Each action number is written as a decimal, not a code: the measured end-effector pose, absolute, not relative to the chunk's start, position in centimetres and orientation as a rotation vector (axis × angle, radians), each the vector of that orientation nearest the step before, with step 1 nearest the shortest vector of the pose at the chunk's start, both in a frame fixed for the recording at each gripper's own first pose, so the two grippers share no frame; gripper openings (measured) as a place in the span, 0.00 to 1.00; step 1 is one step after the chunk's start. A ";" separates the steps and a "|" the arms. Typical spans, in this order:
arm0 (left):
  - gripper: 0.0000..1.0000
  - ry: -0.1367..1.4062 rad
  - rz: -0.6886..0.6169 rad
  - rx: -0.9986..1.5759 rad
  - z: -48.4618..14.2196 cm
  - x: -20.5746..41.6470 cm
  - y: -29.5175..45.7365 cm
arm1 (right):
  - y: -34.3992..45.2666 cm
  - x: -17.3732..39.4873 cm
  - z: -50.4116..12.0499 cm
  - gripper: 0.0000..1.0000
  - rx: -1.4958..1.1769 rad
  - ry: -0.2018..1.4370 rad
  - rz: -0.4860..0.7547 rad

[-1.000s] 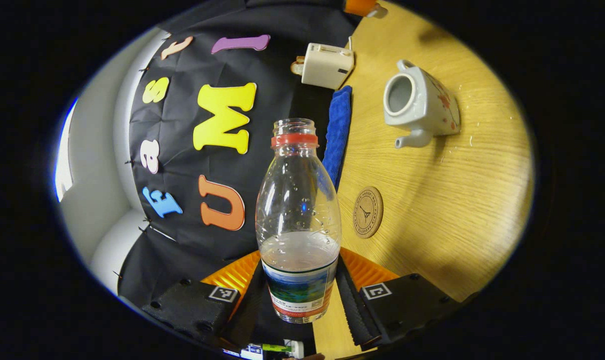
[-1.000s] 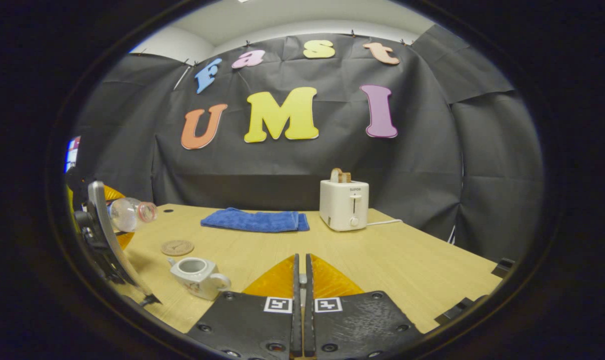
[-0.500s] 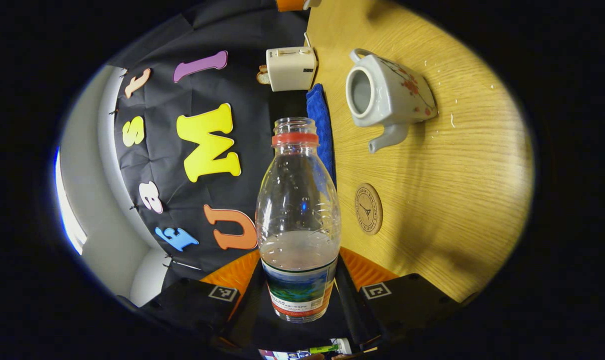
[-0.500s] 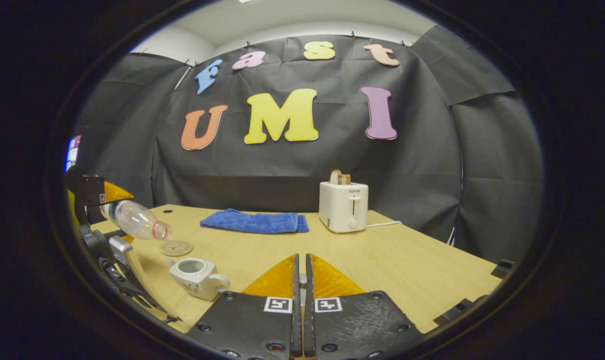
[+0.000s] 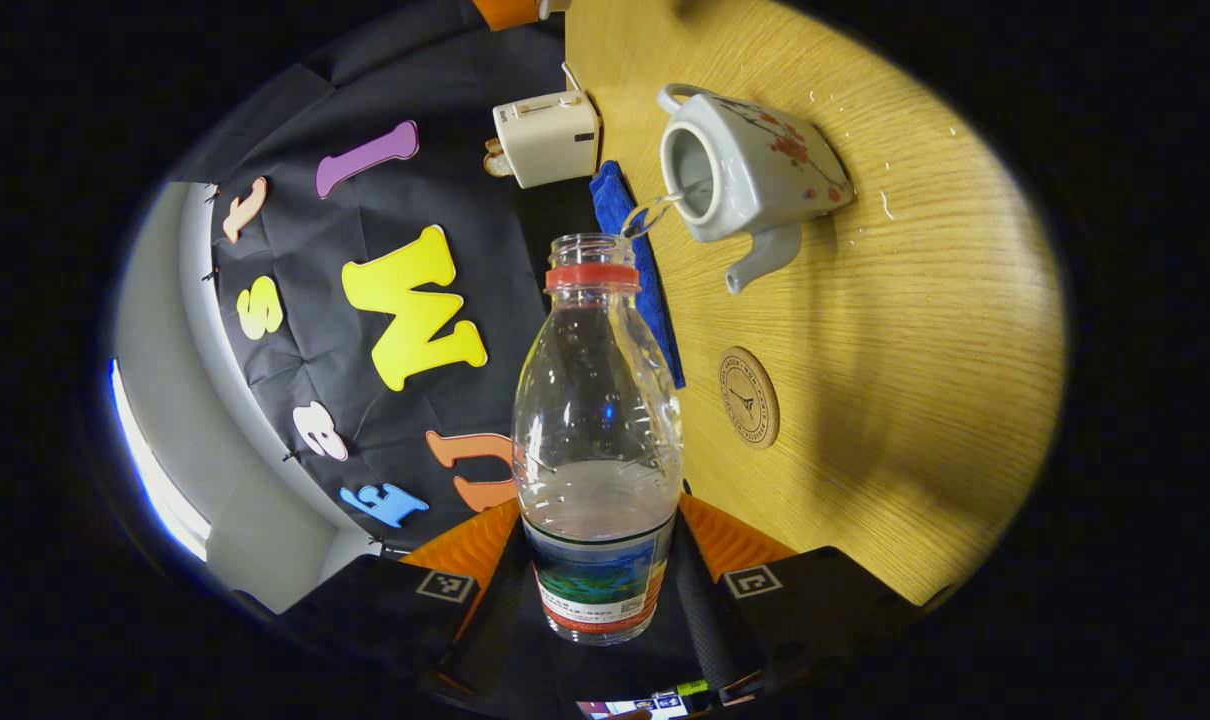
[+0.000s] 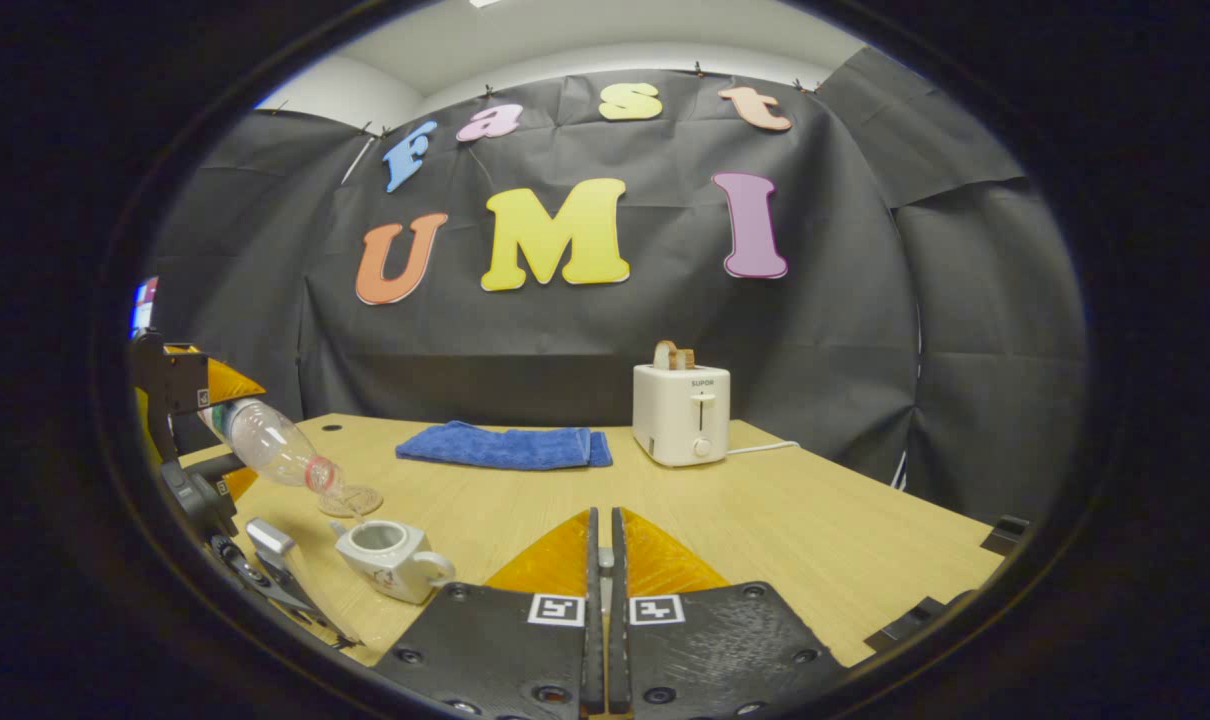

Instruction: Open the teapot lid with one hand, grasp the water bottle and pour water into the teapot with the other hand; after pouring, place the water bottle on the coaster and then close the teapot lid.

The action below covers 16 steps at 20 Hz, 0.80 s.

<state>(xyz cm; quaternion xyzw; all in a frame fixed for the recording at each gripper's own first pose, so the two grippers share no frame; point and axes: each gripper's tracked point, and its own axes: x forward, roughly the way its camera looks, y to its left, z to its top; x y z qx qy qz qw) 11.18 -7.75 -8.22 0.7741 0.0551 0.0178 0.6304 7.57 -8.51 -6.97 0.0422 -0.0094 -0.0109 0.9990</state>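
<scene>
My left gripper [image 5: 597,560] is shut on a clear water bottle [image 5: 597,420] with a red neck ring, tipped mouth-down. A thin stream of water [image 5: 655,210] runs from its mouth into the open white teapot [image 5: 755,180], which stands lidless on the wooden table. In the right gripper view the bottle [image 6: 265,440] slants down over the teapot [image 6: 390,560] at the left. The round coaster [image 5: 749,397] lies bare beside the teapot. My right gripper [image 6: 602,520] is shut and held off to the right; a pale bit of the lid [image 5: 550,5] shows at its tip.
A white toaster [image 6: 681,415] with bread in it and a folded blue towel [image 6: 505,445] sit at the back of the table [image 6: 815,540]. Small water drops [image 5: 885,200] dot the wood beside the teapot.
The left gripper tipped the bottle further and brought its mouth over the teapot; water now flows out. The right gripper has barely moved.
</scene>
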 end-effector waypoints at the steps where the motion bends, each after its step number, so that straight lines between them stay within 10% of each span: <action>1: 0.75 0.121 0.041 1.784 -8.1 11.1 -7.9 | -8.6 7.5 -7.0 0.01 0.086 -0.019 -0.022; 16: 0.75 0.116 0.059 1.903 -6.5 10.9 -8.9 | -9.1 7.8 -7.1 0.01 0.088 -0.011 -0.026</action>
